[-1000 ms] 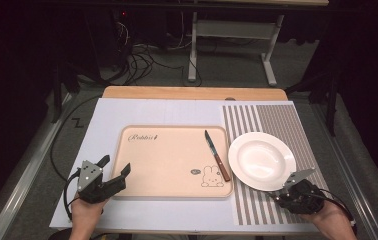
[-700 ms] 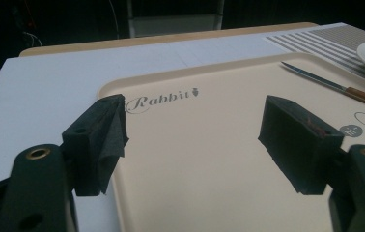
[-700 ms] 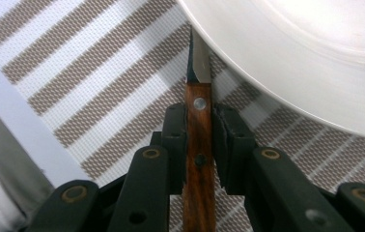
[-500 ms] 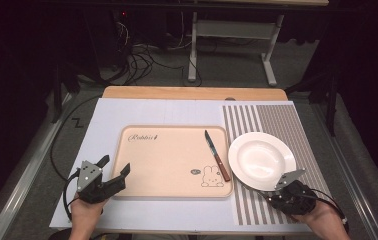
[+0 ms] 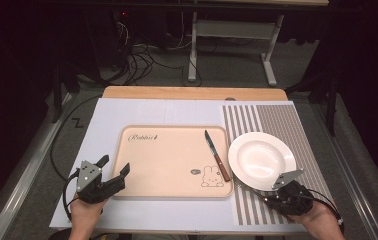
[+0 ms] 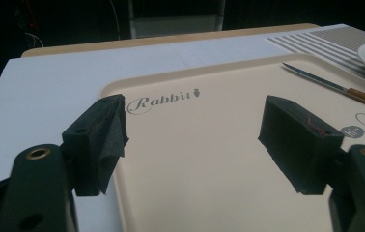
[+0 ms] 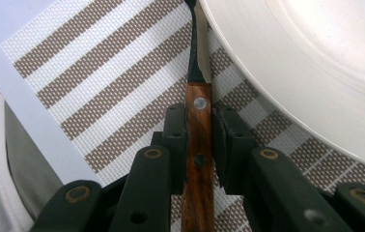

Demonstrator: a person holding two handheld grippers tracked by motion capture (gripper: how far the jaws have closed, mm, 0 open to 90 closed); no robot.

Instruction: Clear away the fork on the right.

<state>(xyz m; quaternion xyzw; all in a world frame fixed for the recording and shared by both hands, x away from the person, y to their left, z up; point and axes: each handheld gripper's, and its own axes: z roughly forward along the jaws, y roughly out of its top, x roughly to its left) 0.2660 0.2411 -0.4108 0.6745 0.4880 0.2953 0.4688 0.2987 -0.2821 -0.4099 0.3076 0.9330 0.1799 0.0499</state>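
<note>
Clamping a wooden utensil handle point(image 7: 198, 145) (head hidden under the plate point(image 7: 315, 63)), right hand-held gripper point(image 7: 198, 133), left hand-held gripper point(image 6: 195, 140) wide.

Table evenly lit; surroundings dark; slight blur.

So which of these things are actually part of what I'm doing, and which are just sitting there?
Probably in use: wooden-handled utensil, clamped in the right gripper; white plate beside it; striped placemat underneath.
Seemingly idle: knife, on the tray; left gripper, jaws open at the tray's corner.
</note>
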